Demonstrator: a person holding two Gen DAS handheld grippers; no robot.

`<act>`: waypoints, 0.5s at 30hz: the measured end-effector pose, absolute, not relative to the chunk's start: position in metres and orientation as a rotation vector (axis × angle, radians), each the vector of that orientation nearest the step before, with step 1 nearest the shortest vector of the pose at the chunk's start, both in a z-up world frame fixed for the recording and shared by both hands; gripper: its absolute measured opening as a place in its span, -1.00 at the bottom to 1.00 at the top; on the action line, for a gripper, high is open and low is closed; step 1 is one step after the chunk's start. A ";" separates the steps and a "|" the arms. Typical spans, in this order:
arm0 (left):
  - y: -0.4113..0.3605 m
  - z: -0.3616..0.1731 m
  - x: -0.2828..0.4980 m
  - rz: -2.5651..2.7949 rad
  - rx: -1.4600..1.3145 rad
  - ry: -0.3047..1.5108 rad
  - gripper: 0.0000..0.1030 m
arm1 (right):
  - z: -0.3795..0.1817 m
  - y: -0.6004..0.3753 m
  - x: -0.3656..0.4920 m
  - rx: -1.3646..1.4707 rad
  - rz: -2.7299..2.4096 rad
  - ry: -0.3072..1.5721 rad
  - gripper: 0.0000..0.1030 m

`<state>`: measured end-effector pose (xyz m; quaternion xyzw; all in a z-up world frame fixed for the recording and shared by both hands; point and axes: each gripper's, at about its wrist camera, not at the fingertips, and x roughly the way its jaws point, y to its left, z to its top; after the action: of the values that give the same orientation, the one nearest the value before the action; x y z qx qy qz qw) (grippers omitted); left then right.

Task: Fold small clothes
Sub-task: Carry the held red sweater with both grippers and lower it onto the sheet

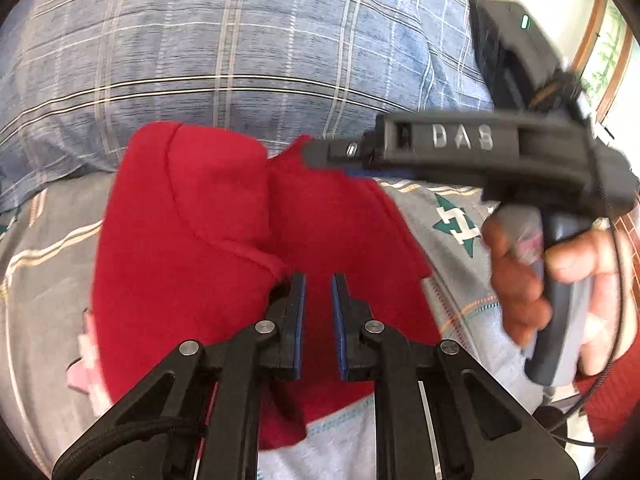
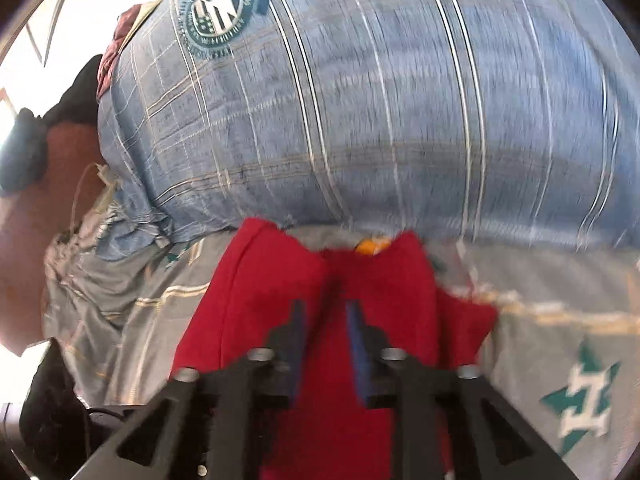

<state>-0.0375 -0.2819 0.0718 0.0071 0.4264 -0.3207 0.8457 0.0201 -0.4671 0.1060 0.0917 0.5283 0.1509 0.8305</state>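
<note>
Red garment (image 1: 224,216), soft and light (likely a limp knit), lies rumpled on the grey patterned bedsheet (image 1: 452,216) just below a blue plaid pillow (image 1: 240,40). Hems and corners look the best places to pinch. Left gripper (image 1: 319,280) hovers with a narrow gap, holding nothing; right gripper (image 2: 325,308) stands partly open, empty. Blur hides the garment's far edge and shape.

Both wrists overlook garment (image 1: 192,240) (close).
</note>
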 end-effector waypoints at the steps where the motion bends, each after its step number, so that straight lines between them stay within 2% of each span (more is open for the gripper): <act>1: -0.272 0.074 -0.039 -0.679 0.002 0.895 -0.77 | 0.101 -0.467 0.017 0.215 0.336 1.129 -0.02; 5: -0.240 0.086 -0.047 -0.670 -0.038 0.857 -0.77 | 0.080 -0.454 0.013 0.312 0.418 1.150 0.06; 13: -0.190 0.089 -0.050 -0.657 -0.126 0.852 -0.77 | 0.053 -0.423 0.023 0.488 0.470 1.174 0.44; 14: -0.186 0.093 -0.052 -0.666 -0.137 0.850 -0.73 | 0.051 -0.419 0.024 0.491 0.471 1.180 0.45; 15: -0.185 0.095 -0.053 -0.680 -0.145 0.849 -0.59 | 0.050 -0.414 0.027 0.483 0.474 1.188 0.46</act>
<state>-0.0528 -0.1848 0.0954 -0.0690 0.4033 -0.3231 0.8533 0.0268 -0.4142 0.0499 0.2232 0.5488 0.2188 0.7753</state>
